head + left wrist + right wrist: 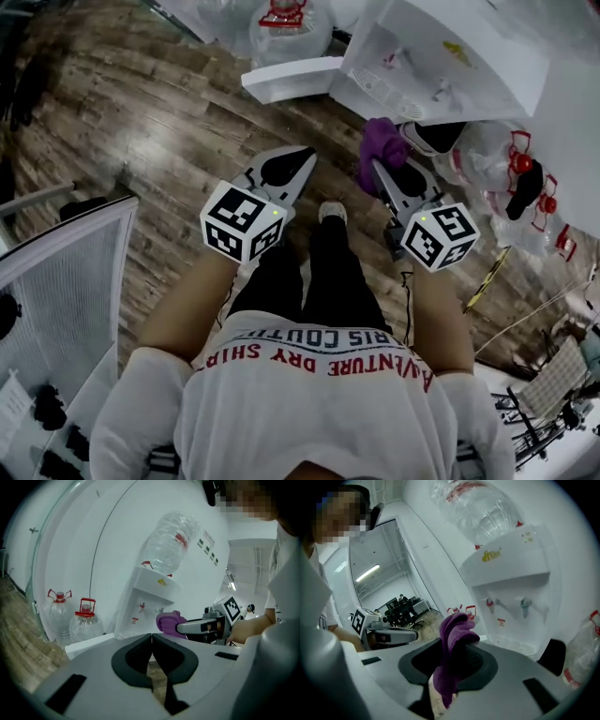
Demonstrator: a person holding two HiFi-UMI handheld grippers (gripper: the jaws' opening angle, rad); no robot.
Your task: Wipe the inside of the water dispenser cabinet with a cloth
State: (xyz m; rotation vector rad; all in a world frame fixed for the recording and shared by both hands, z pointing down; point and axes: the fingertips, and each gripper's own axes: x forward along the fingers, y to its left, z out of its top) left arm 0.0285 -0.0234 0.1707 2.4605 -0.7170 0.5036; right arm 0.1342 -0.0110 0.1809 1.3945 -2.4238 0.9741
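The white water dispenser (441, 56) stands ahead at the upper right, with a clear bottle (168, 541) upside down on top. Its white cabinet door (291, 80) hangs open to the left, and a dark opening (553, 656) shows low at its base. My right gripper (380, 169) is shut on a purple cloth (452, 653), which sticks up from the jaws just short of the dispenser. The same cloth (169, 620) shows in the left gripper view. My left gripper (305, 155) is beside it, shut and holding nothing, with its tips (152, 637) touching.
Large water bottles with red caps stand left of the dispenser (86, 623) and right of it (520, 169). A white mesh rack (66, 272) is at my left. The floor (150, 112) is wooden planks. My legs and shoes are below the grippers.
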